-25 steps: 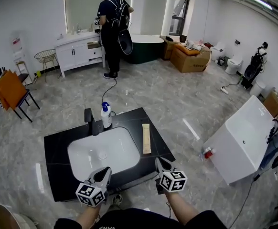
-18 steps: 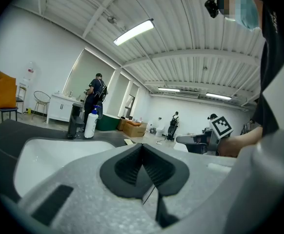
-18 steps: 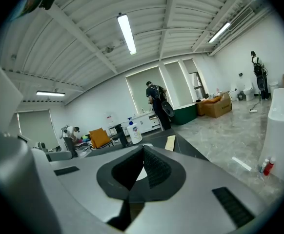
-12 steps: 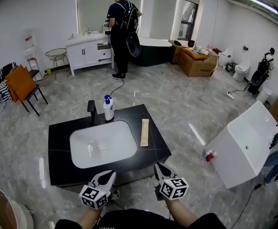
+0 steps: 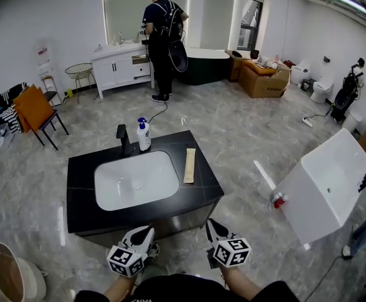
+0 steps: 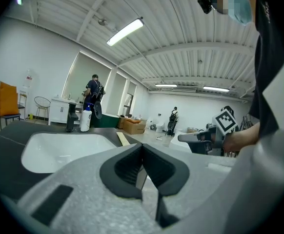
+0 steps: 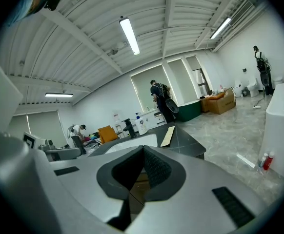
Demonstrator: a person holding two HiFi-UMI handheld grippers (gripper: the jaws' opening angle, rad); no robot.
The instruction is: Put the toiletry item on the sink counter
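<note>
A black sink counter [image 5: 82, 212] with a white basin stands in front of me. On it, right of the basin, lies a long flat tan toiletry pack [image 5: 190, 165]; the same pack [image 6: 122, 139] [image 7: 168, 136] shows in both gripper views. A white pump bottle [image 5: 143, 135] stands beside the black faucet [image 5: 122, 141] at the back edge. My left gripper [image 5: 141, 233] and right gripper [image 5: 213, 225] hang short of the counter's front edge, over the floor. Both are shut with nothing between the jaws, as the left gripper [image 6: 142, 147] and right gripper [image 7: 143, 150] show close up.
A person [image 5: 162, 24] stands at a white vanity [image 5: 121, 65] at the far wall. A white basin unit [image 5: 331, 184] lies tilted at the right, a small red bottle [image 5: 278, 200] beside it. An orange chair [image 5: 35, 109] is at the left, a bin [image 5: 10, 282] lower left.
I have backed away from the counter: it sits farther up the head view, and both grippers, earlier over its front edge, are now short of it. Both stayed shut.
</note>
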